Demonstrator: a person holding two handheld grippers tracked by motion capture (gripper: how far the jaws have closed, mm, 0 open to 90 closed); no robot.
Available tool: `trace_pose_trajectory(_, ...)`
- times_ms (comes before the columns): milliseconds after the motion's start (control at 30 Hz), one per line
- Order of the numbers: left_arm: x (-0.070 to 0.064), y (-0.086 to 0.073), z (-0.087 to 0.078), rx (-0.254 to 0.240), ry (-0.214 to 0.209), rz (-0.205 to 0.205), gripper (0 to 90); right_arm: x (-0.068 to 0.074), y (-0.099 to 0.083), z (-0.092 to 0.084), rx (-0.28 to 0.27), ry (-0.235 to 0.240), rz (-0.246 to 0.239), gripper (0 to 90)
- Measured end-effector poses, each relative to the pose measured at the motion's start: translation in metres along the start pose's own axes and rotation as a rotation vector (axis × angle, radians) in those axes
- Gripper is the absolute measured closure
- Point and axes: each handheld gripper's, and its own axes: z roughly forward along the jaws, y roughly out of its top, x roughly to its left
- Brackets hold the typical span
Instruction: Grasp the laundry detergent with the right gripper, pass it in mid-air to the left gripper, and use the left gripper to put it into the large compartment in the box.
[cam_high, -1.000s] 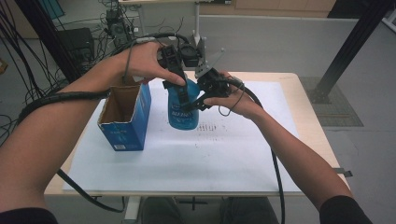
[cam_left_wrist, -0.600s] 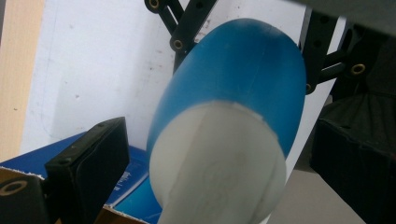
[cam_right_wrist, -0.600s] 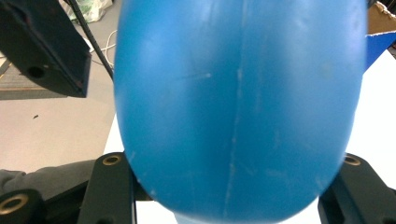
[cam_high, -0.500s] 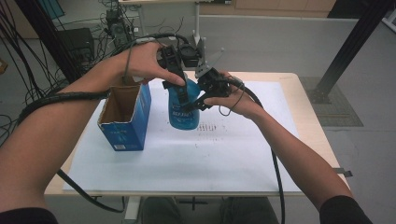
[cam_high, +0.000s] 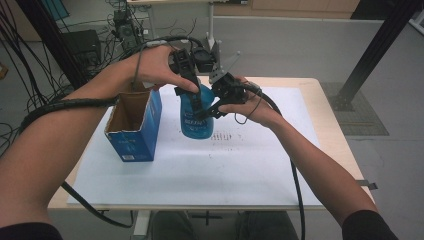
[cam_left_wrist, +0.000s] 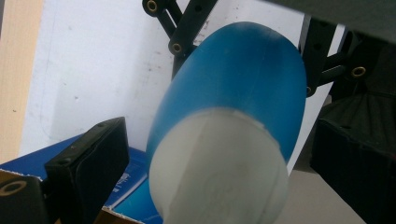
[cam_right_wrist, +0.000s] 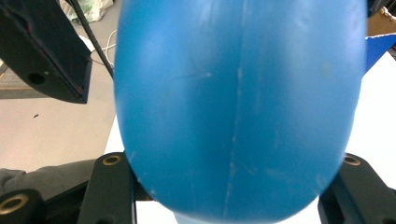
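A blue plastic bottle with a white cap stands upright over the white sheet, beside the box. My right gripper comes in from the right and is shut on the bottle's body, one jaw on each side. My left gripper reaches down from above. Its jaws straddle the cap with a small gap on both sides, so it is open. In the left gripper view, the right gripper's black linkages flank the bottle. I cannot tell whether the bottle's base touches the sheet.
An open blue cardboard box stands left of the bottle. A white sheet covers most of the wooden table. Cables trail from both grippers, and more cables and equipment lie on the floor behind the table.
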Motion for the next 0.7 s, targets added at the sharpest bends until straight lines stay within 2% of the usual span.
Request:
trace_pose_trajectory(100, 0.0011, 0.0005, -0.0001, 0.019, 0.003, 0.024, 5.4, -0.0004, 0.0001, 0.0005, -0.007, 0.004, -0.015, 43.1)
trace_pose_trajectory(233, 0.0007, 0.0004, 0.0016, 0.021, 0.005, 0.022, 6.0, -0.0006, 0.0003, 0.0000, -0.012, 0.006, -0.021, 43.1)
trace_pose_trajectory(267, 0.0005, 0.0003, 0.0022, 0.017, 0.004, 0.020, 6.4, -0.0004, 0.0002, -0.0005, -0.009, 0.004, -0.017, 43.2)
trace_pose_trajectory(300, -0.0023, -0.0001, 0.0048, -0.013, 0.005, -0.016, 7.7, 0.0000, 0.0001, -0.0013, -0.011, 0.015, -0.012, 43.1)
trace_pose_trajectory(433, -0.0023, 0.0004, 0.0054, -0.017, 0.002, -0.011, 9.2, -0.0011, -0.0005, -0.0007, -0.015, 0.008, -0.032, 43.1)
trace_pose_trajectory(600, -0.0023, 0.0005, 0.0052, -0.024, -0.001, -0.001, 14.7, 0.0002, -0.0001, -0.0015, -0.018, 0.021, -0.027, 43.1)
trace_pose_trajectory(700, -0.0022, 0.0002, 0.0052, -0.023, -0.005, 0.009, 17.0, 0.0006, 0.0001, -0.0015, -0.016, 0.010, -0.032, 43.2)
